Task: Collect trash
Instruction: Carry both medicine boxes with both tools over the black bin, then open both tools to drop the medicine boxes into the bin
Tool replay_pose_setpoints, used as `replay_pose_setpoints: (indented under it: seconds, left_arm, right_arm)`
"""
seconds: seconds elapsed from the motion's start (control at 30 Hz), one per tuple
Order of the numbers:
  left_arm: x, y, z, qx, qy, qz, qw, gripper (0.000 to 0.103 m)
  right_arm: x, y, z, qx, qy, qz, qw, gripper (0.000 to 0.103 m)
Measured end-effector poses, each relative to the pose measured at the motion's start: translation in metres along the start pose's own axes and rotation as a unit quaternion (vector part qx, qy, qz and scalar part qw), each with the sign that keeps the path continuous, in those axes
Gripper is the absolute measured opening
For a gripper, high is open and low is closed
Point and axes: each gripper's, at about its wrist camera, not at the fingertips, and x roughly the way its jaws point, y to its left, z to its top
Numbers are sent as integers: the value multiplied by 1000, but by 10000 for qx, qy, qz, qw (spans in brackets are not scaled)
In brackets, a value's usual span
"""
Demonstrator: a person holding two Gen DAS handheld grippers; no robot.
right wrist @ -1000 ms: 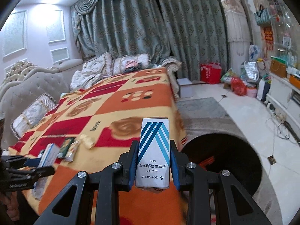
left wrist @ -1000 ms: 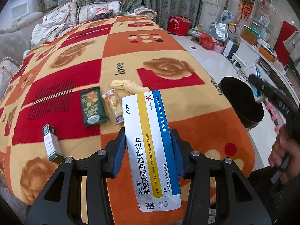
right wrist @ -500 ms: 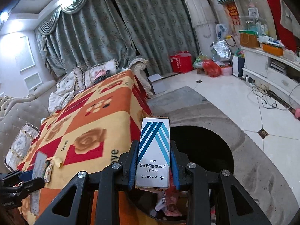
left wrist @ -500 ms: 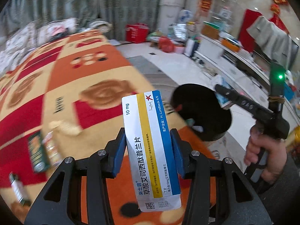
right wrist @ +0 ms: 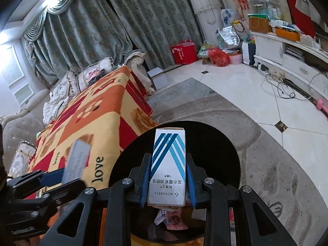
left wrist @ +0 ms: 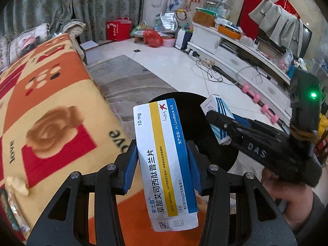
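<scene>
- A long white cardboard medicine box with a yellow and a blue stripe [left wrist: 166, 164] is clamped between the blue pads of the left gripper [left wrist: 162, 166]; the same box is seen blurred at the left of the right wrist view [right wrist: 76, 160].
- This box is held over the near edge of the orange, red and yellow patterned blanket [left wrist: 51, 106], with its far end in front of the round black trash bin [left wrist: 196, 127].
- A smaller white cardboard box with blue chevron stripes [right wrist: 168, 168] is gripped on both sides by the blue pads of the right gripper [right wrist: 168, 176].
- The striped box is held above the open mouth of the bin [right wrist: 225, 153], which stands on a grey rug [right wrist: 276, 164] just beside the blanket's edge.
- Crumpled wrappers [right wrist: 172, 219] are seen lying inside the bin, below the striped box.
- In the left wrist view the right gripper [left wrist: 215, 121] is seen from the side, reaching over the bin with its box [left wrist: 217, 112], and the hand [left wrist: 287, 192] holding it is partly visible.
- A few small packets [left wrist: 14, 184] lie on the blanket at the far left edge, well apart from the bin.
</scene>
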Motion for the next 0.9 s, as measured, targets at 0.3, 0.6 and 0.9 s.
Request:
replay_pose_setpoints:
  seconds: [0.3,0.6,0.9]
  left_arm:
    - [35,1,3,-26,249,-7,9997,47]
    - [32,9,3,-196,231,-2,9995,53]
    - [-19,49,-25,-676,47,375,9970,53]
  right_arm:
    - [11,-10,-1,128,224,-380,9989,38]
    - [9,-13,0,203,168,-488,9985,43]
    - [6,9,3,-89,-14,-523,9986,43]
